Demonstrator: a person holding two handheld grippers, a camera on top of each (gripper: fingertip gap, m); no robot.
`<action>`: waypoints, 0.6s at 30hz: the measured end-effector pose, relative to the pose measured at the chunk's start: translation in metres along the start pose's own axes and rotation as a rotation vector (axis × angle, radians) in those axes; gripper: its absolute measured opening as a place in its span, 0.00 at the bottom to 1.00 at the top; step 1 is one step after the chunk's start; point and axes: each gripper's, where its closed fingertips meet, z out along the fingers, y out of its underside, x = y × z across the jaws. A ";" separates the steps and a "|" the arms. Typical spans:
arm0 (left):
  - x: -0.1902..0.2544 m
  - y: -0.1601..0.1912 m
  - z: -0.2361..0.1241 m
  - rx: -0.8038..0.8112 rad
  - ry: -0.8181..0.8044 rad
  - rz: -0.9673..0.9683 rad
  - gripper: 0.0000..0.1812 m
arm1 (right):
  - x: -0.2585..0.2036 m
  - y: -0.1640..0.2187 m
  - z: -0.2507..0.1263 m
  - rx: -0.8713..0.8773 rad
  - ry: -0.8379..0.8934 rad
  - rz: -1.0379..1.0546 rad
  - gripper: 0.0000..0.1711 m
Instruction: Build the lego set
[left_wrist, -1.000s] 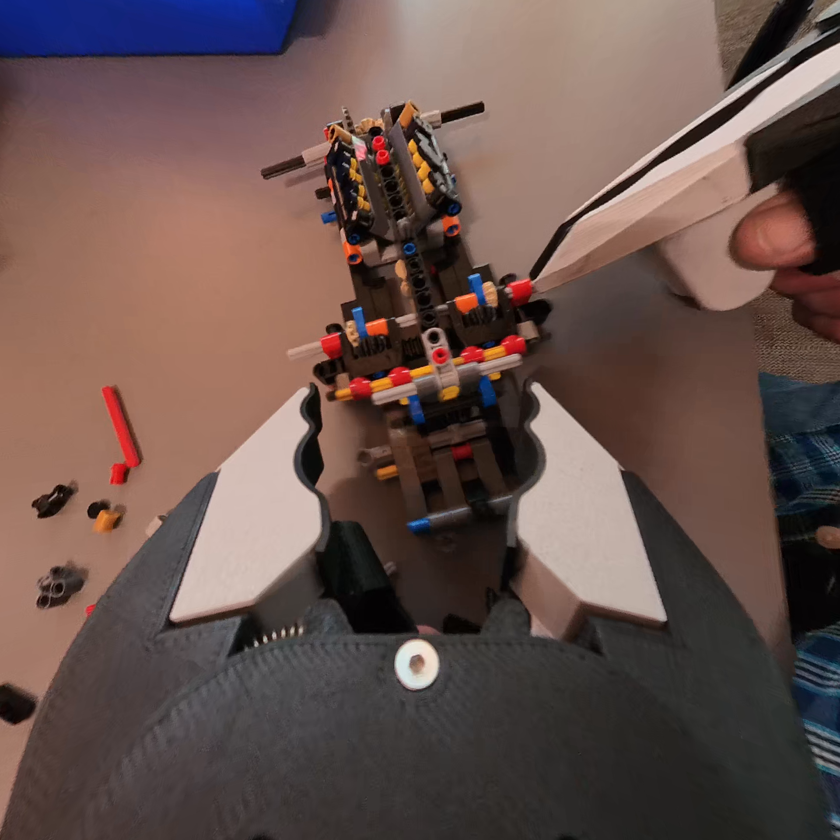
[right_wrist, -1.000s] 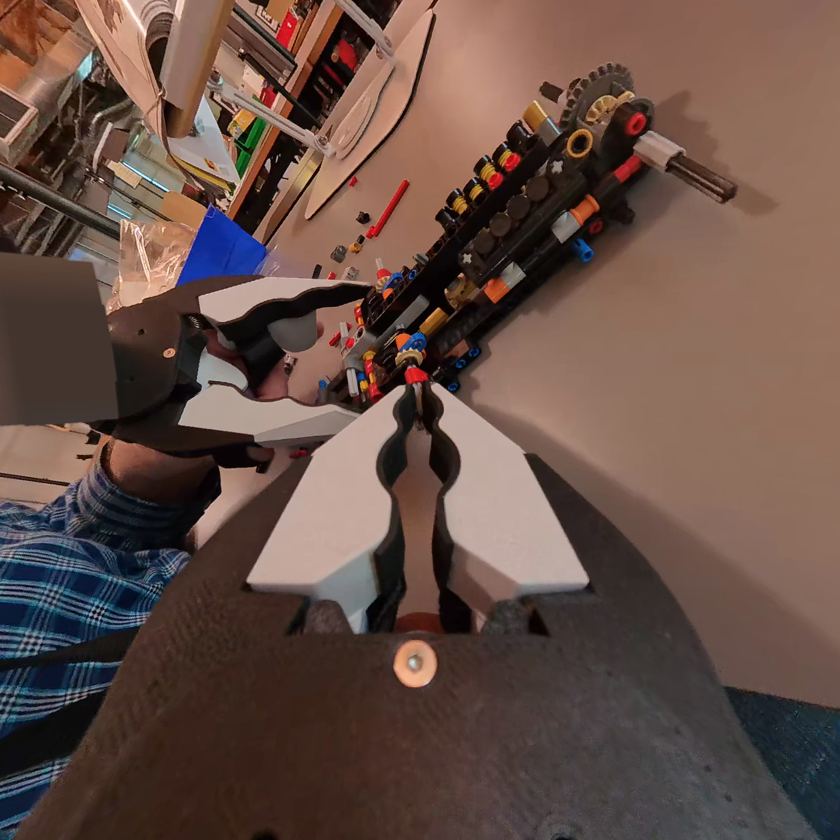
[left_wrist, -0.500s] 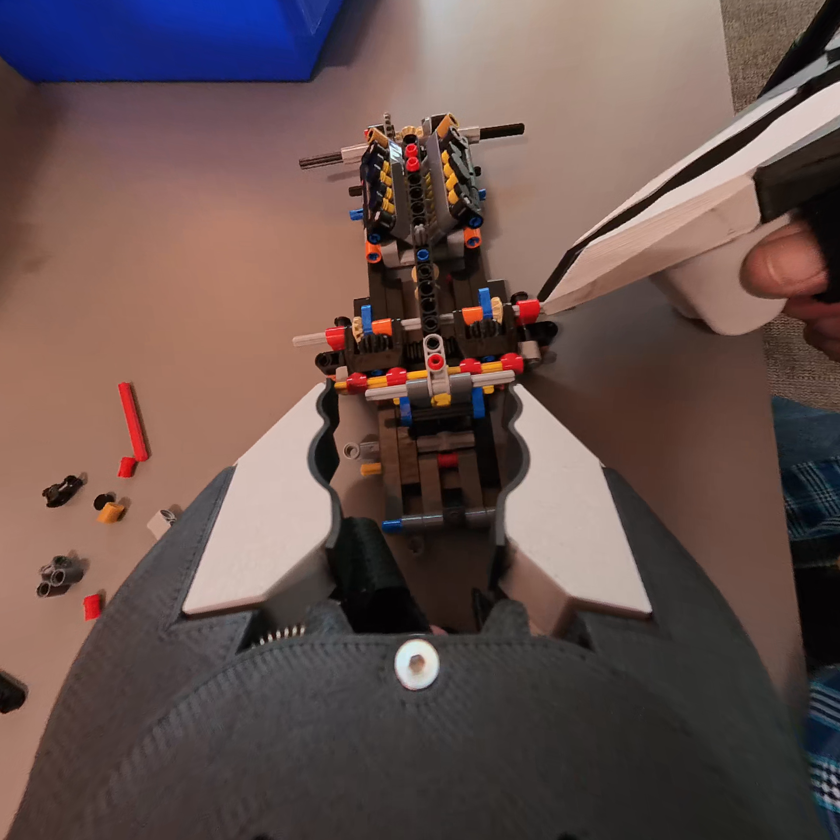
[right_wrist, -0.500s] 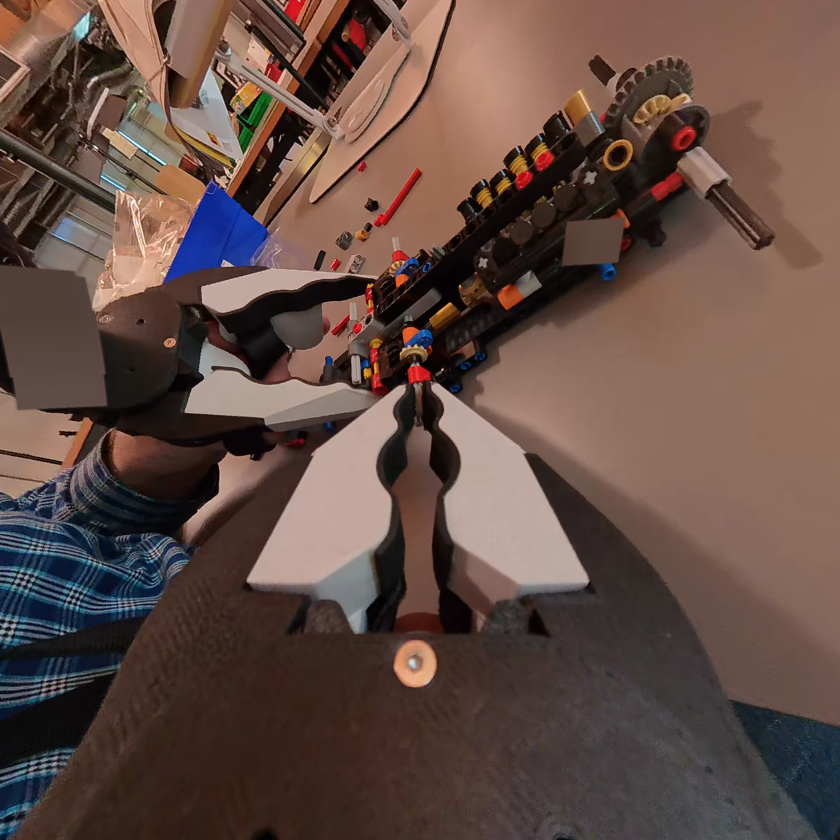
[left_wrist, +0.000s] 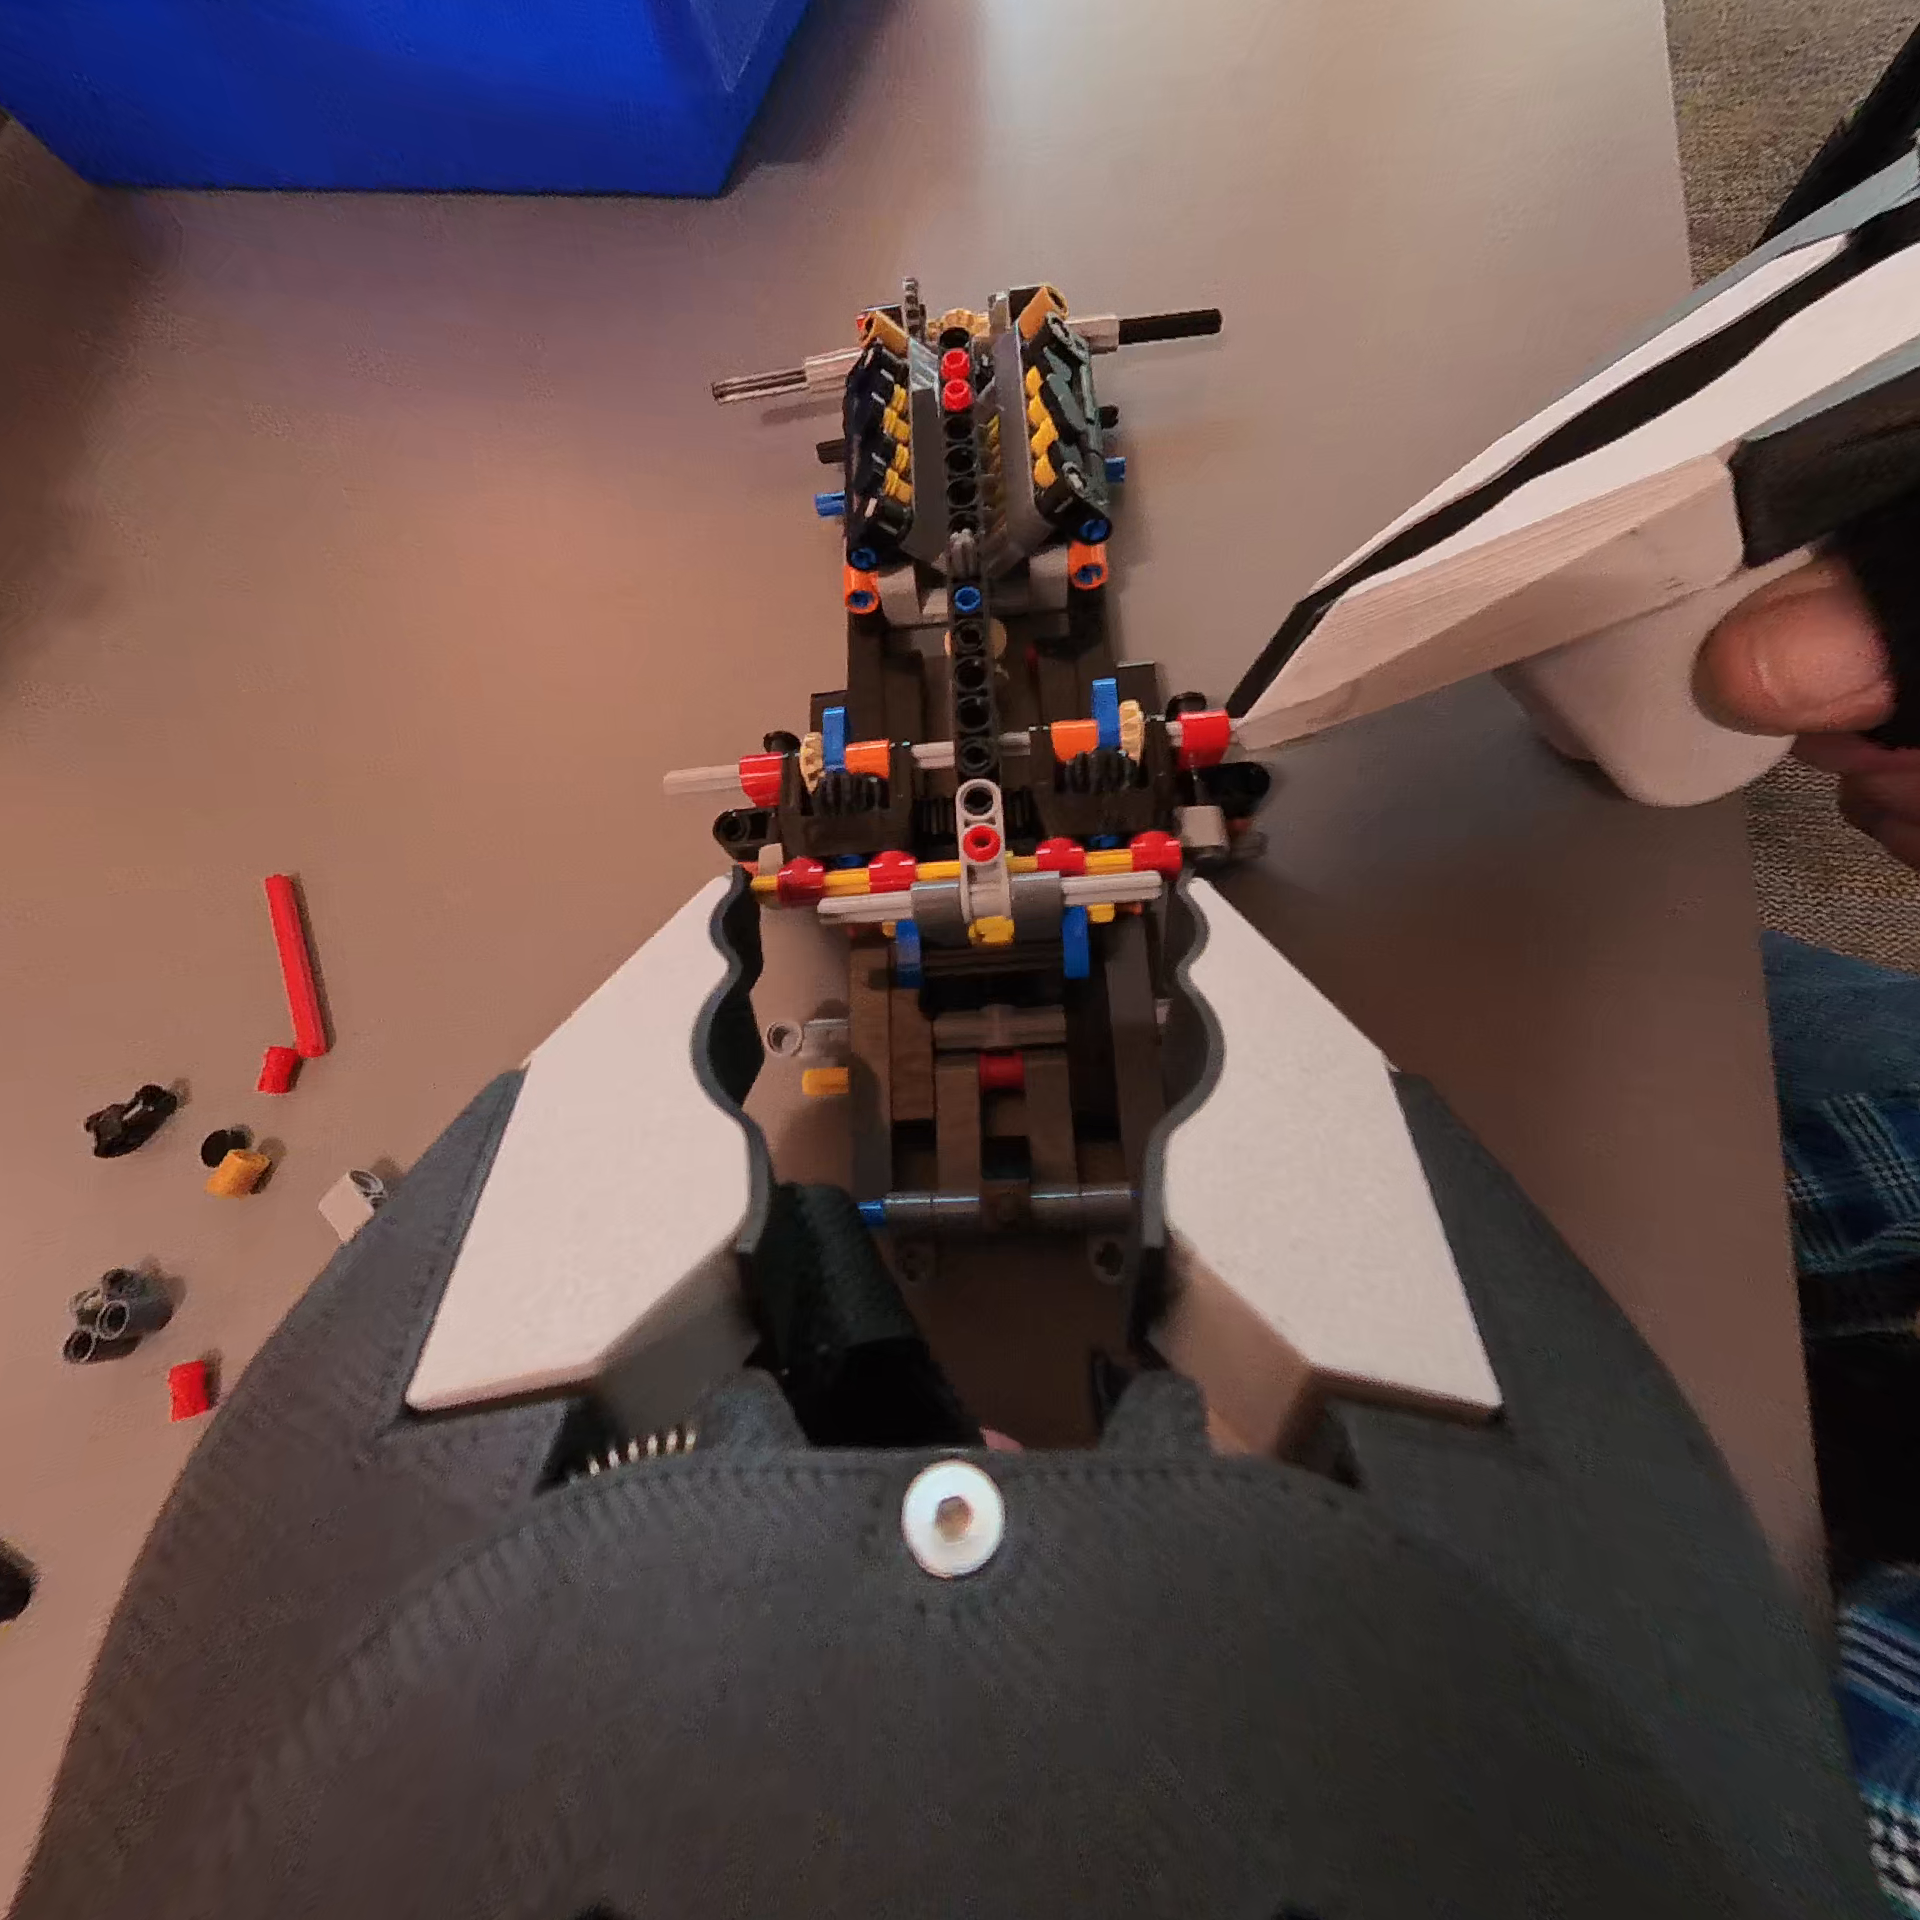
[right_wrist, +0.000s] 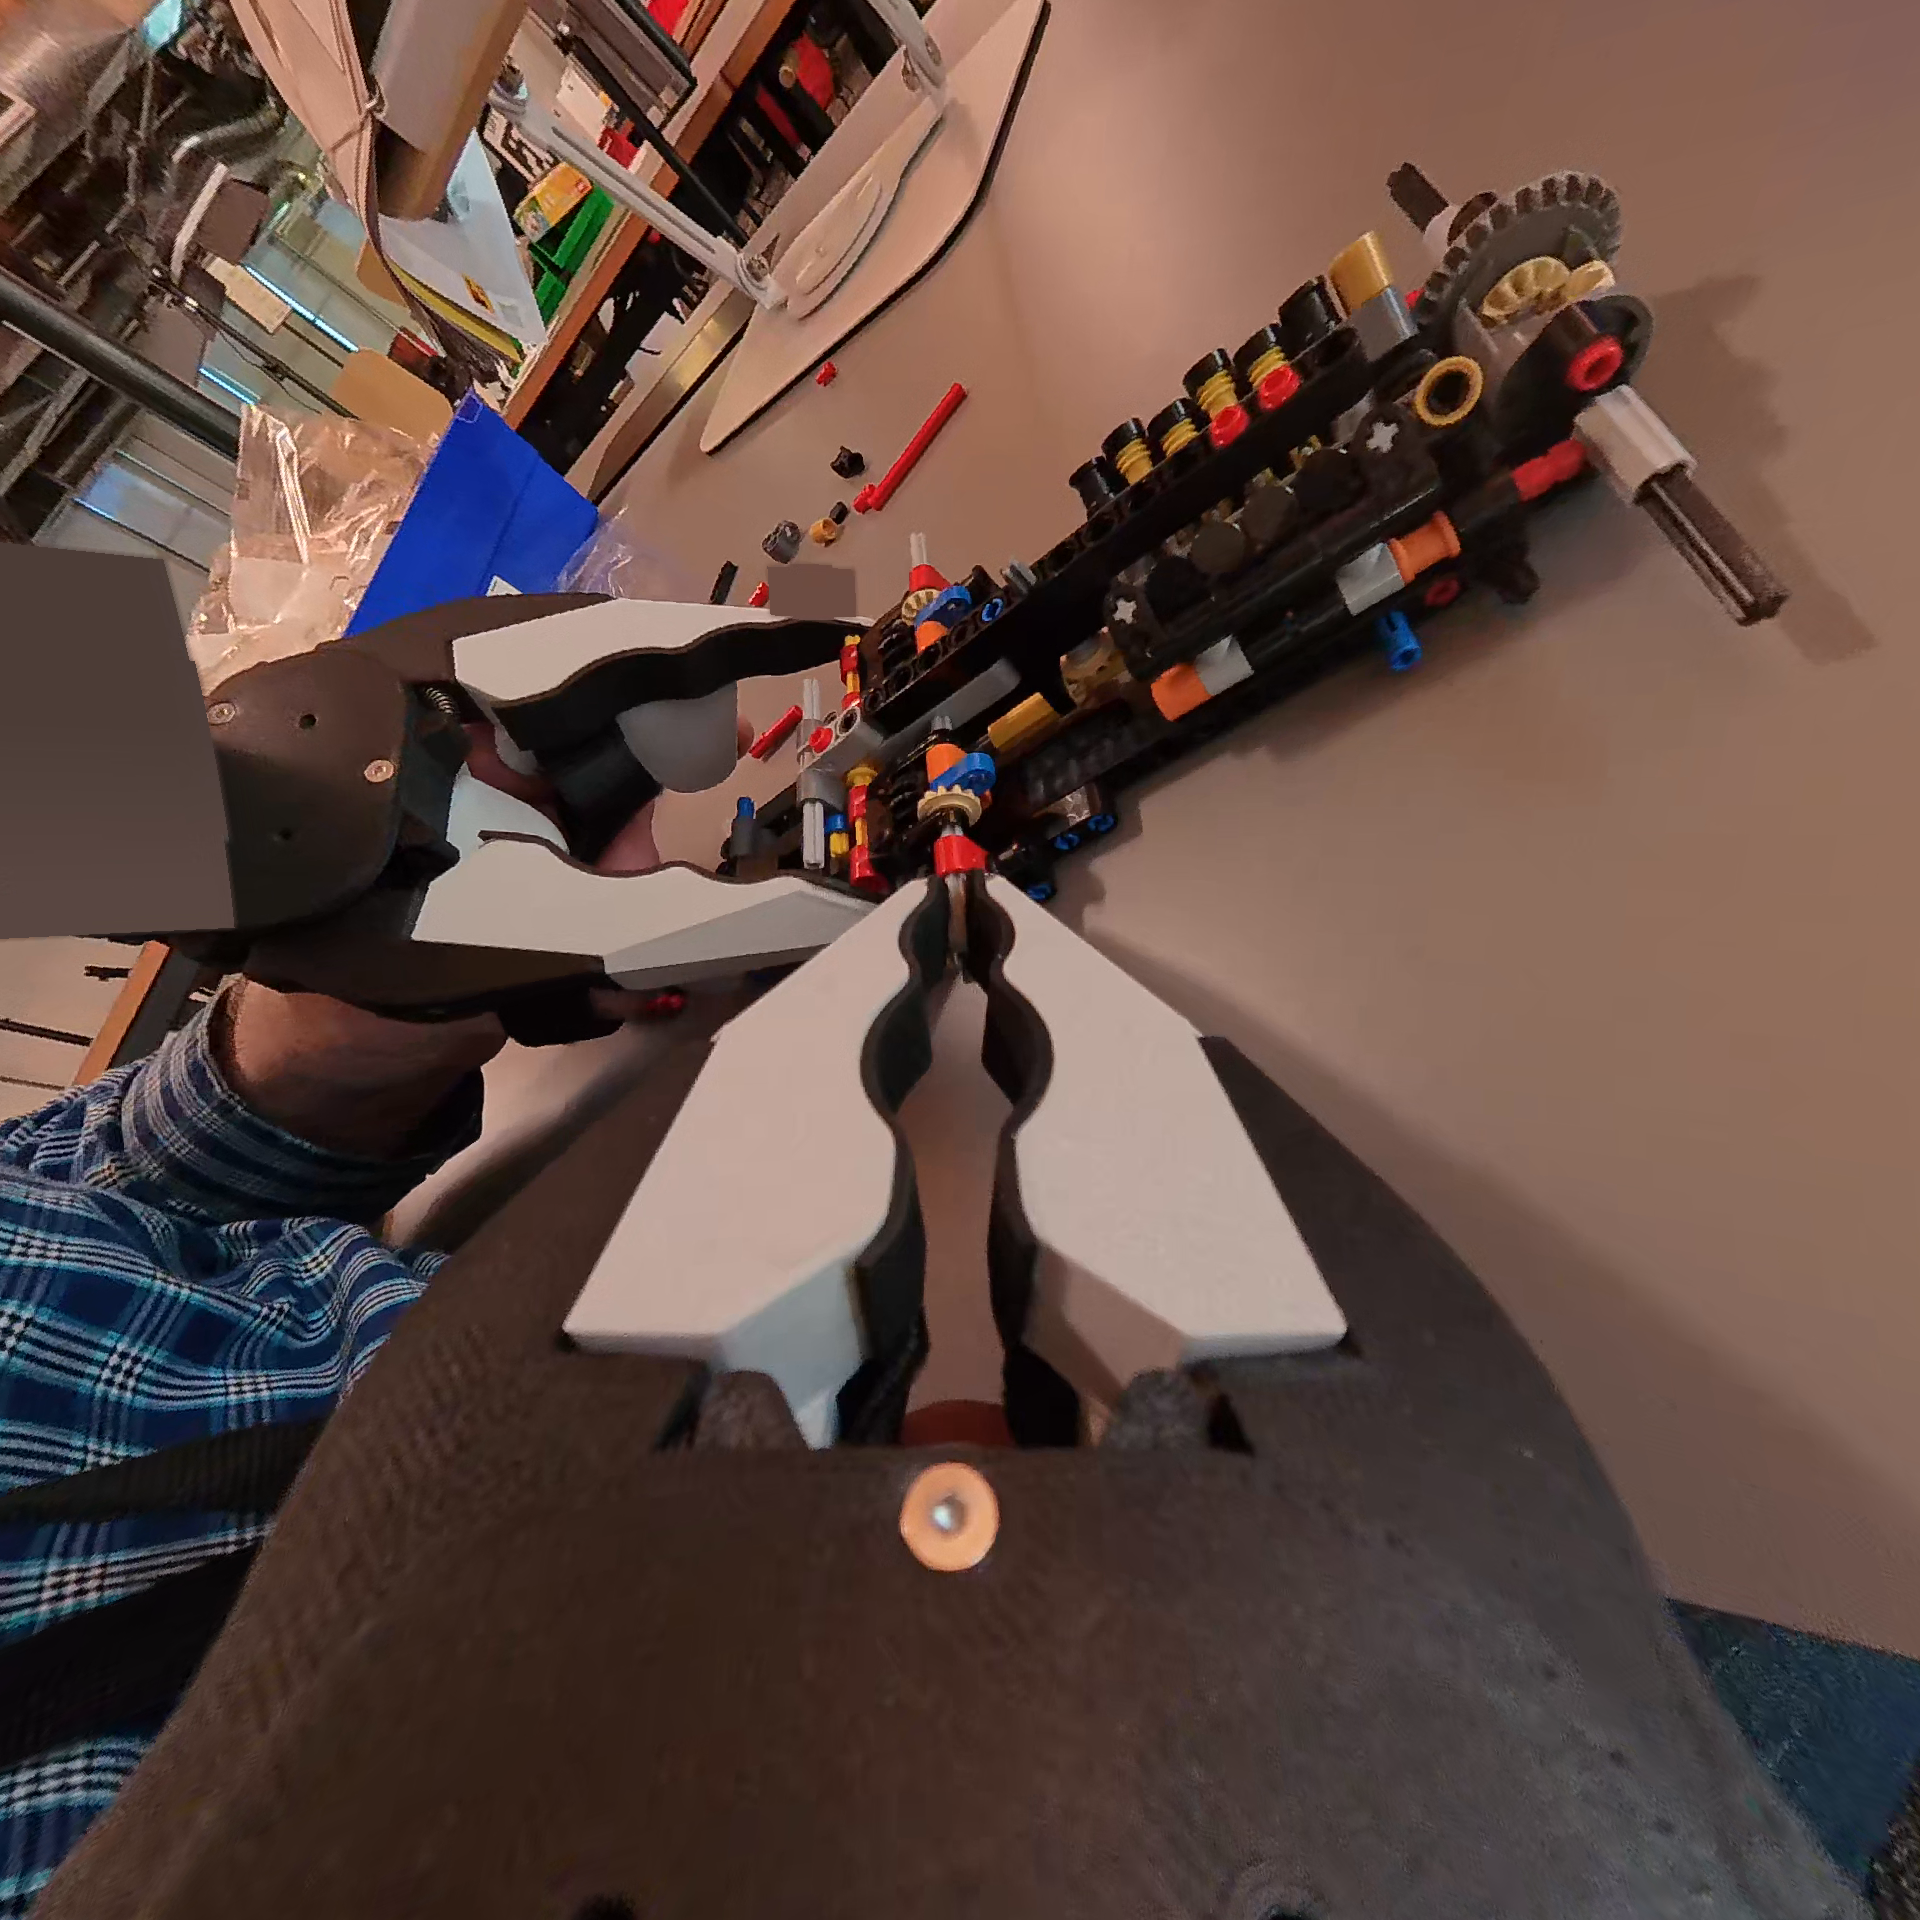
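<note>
The lego chassis lay lengthwise on the tan surface, its far end already carrying an engine block with yellow and black pistons and a cross axle, its middle fitted with gears, orange and blue connectors and red bushes. I judged the build well advanced but unfinished: no wheels or bodywork showed, and loose parts waited to the left, among them a red axle, a small red bush, a yellow piece and a grey connector.

The step in hand looked like seating the grey cross axle through the chassis (its red bush sat at the right end).

The right tool came in from the right, low and nearly level with the surface, its jaws nearly closed and pinching the tip of that axle just outside the red bush.

The left tool reached over the near end from above, jaws spread wide and straddling the chassis; whether its pads pressed the sides I could not tell. A blue bin stood at the far left.
</note>
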 end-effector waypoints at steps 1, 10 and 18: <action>0.000 0.000 0.000 0.000 -0.003 0.000 0.42 | 0.000 0.000 0.000 0.000 0.001 -0.004 0.00; -0.001 0.001 -0.003 0.000 -0.004 0.016 0.37 | 0.000 0.000 0.001 -0.011 0.013 -0.039 0.00; -0.002 0.000 -0.001 0.006 0.006 0.029 0.38 | 0.001 -0.003 0.000 -0.008 0.029 -0.091 0.01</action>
